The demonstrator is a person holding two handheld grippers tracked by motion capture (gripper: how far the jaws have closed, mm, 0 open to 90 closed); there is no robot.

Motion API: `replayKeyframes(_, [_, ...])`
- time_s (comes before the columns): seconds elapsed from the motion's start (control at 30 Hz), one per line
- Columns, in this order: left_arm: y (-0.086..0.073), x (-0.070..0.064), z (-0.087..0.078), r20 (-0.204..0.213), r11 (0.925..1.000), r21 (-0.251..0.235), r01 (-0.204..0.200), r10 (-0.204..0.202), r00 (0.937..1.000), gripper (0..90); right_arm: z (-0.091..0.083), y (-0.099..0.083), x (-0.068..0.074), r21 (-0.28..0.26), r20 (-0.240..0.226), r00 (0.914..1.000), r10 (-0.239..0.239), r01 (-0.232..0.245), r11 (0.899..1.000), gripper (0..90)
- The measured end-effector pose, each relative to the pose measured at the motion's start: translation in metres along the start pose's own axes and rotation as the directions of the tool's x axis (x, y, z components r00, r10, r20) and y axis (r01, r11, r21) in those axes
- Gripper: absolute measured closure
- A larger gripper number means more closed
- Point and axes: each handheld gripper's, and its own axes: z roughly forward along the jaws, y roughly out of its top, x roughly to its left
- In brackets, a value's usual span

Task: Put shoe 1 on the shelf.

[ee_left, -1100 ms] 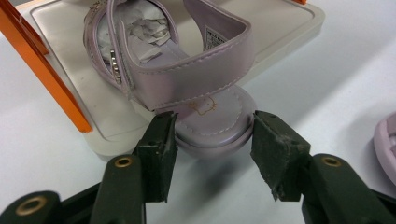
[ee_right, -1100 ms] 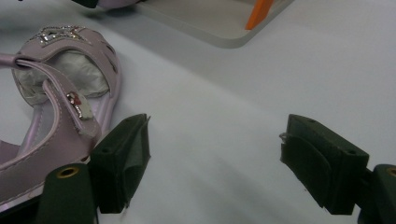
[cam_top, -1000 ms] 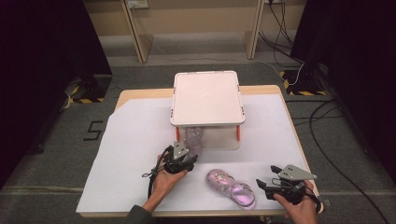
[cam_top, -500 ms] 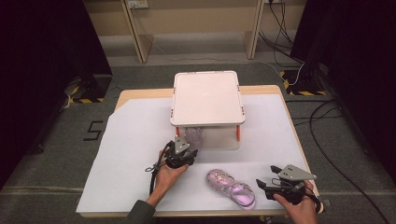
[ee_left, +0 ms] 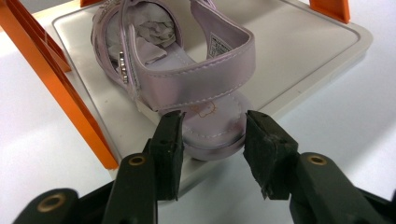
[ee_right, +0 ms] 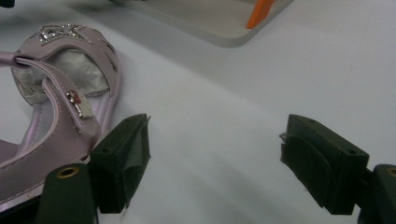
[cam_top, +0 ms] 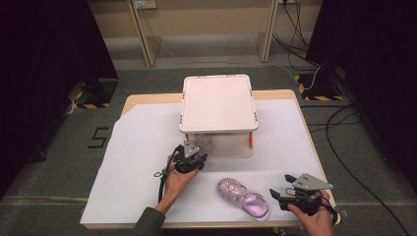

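A lilac sandal [ee_left: 187,74] lies on the lower tray [ee_left: 299,51] of a small white rack [cam_top: 217,101], its heel hanging over the tray's rim. My left gripper [ee_left: 213,119] is shut on that heel, one jaw on each side of the sole. In the high view the left gripper [cam_top: 191,153] sits at the rack's front left, and the sandal [cam_top: 204,142] shows dimly under the top shelf. The second lilac sandal [cam_top: 243,196] lies on the white sheet near the front edge. My right gripper [cam_top: 278,194] stands wide open just right of it, holding nothing. This sandal [ee_right: 60,88] lies beside the right gripper's [ee_right: 215,126] left jaw.
The rack has orange posts [ee_left: 51,79] at its corners, one close to the left jaw. A white sheet [cam_top: 137,147] covers most of the wooden table [cam_top: 147,97]. Cables [cam_top: 344,123] lie on the floor at the right.
My left gripper has pushed the first sandal forward, from in front of the rack to under its top shelf and onto the lower tray. The right gripper and second sandal stay put.
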Motion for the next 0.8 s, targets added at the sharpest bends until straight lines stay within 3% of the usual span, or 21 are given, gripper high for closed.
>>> replayKeyframes(0.5, [0.0016,0.0034,0.0087,-0.037,0.9999,-0.007,0.013,-0.013,0.9992,58.2,0.0001,0.0,0.0004,0.001,0.001,1.0,-0.001,0.001,1.0,23.5])
replayKeyframes(0.8, [0.0037,0.0046,0.0101,-0.037,0.9998,-0.004,0.02,-0.02,0.9991,57.8,0.0004,-0.0001,0.0004,0.001,0.002,1.0,-0.002,0.002,1.0,23.5])
